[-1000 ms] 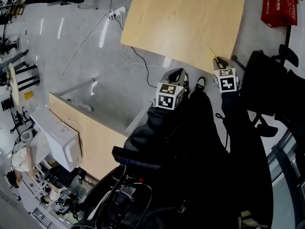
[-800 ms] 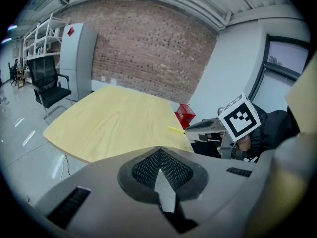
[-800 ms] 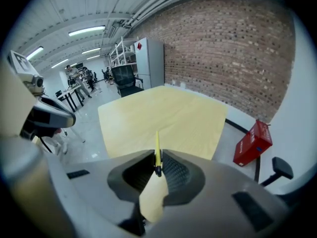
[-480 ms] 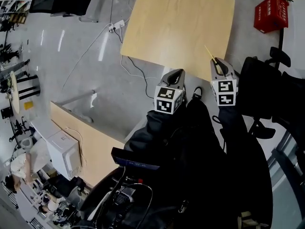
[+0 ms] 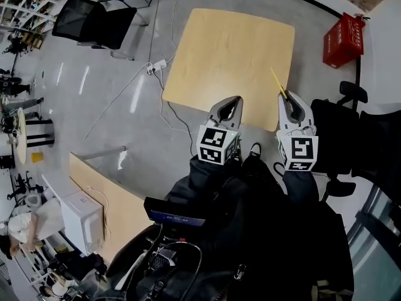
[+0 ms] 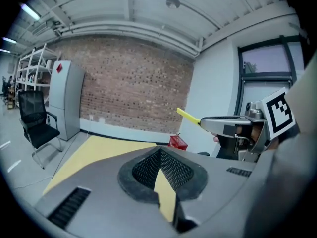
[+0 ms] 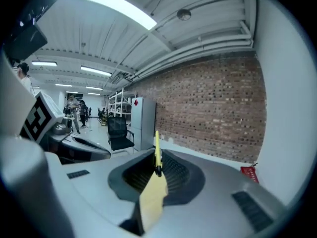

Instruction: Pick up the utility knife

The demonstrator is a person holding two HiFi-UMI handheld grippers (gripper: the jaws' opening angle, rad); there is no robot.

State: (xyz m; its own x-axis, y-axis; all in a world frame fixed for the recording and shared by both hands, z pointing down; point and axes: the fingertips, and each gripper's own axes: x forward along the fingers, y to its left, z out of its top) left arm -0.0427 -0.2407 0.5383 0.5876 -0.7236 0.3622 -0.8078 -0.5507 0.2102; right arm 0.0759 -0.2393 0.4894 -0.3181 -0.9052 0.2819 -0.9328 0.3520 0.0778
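Note:
The utility knife (image 5: 276, 81) is thin and yellow, and my right gripper (image 5: 287, 98) is shut on it. Its tip sticks out beyond the jaws over the near right edge of the light wooden table (image 5: 232, 55). In the right gripper view the knife (image 7: 157, 152) stands upright between the dark pads of that gripper (image 7: 157, 170). My left gripper (image 5: 233, 100) hangs beside it to the left, shut and holding nothing. The left gripper view shows its own jaws (image 6: 161, 152) closed to a narrow slit, with the knife (image 6: 188, 116) jutting from the right gripper (image 6: 218, 124).
A red crate (image 5: 343, 41) stands on the floor right of the table. A black office chair (image 5: 94, 21) is at the far left, another black chair (image 5: 351, 130) at my right. A power strip and cable (image 5: 155, 66) lie on the floor. A wooden desk (image 5: 113, 180) is at the lower left.
The head view has swung so the whole table shows. Both grippers sit a little lower in the picture. The right gripper stays shut on the knife throughout.

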